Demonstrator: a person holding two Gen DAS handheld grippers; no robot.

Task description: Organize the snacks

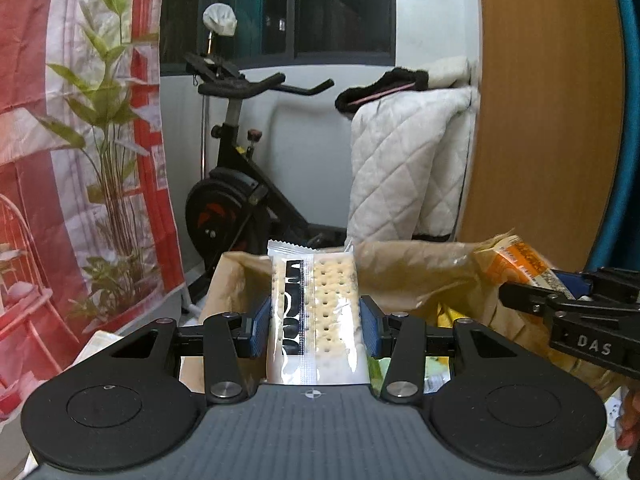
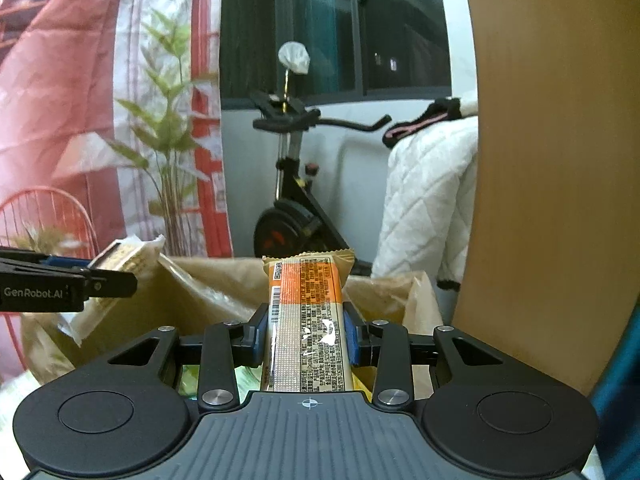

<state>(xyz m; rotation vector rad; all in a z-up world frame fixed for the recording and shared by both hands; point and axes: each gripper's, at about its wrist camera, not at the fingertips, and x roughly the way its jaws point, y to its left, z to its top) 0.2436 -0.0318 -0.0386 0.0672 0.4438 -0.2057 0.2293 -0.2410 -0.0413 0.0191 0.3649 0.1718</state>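
Observation:
My left gripper (image 1: pixel 316 326) is shut on a white cracker packet (image 1: pixel 316 312) with black print, held upright above an open brown paper bag (image 1: pixel 404 276). My right gripper (image 2: pixel 306 338) is shut on an orange and beige snack bar packet (image 2: pixel 306 316), also held over the brown paper bag (image 2: pixel 200 292). The right gripper with its orange packet (image 1: pixel 520 266) shows at the right edge of the left wrist view. The left gripper with its cracker packet (image 2: pixel 128 258) shows at the left of the right wrist view. Yellow and green packets (image 1: pixel 446 316) lie inside the bag.
An exercise bike (image 1: pixel 236 184) stands behind the bag. A white quilted blanket (image 1: pixel 408 168) hangs to its right beside a wooden panel (image 1: pixel 548 120). A red printed curtain (image 1: pixel 72 160) hangs on the left.

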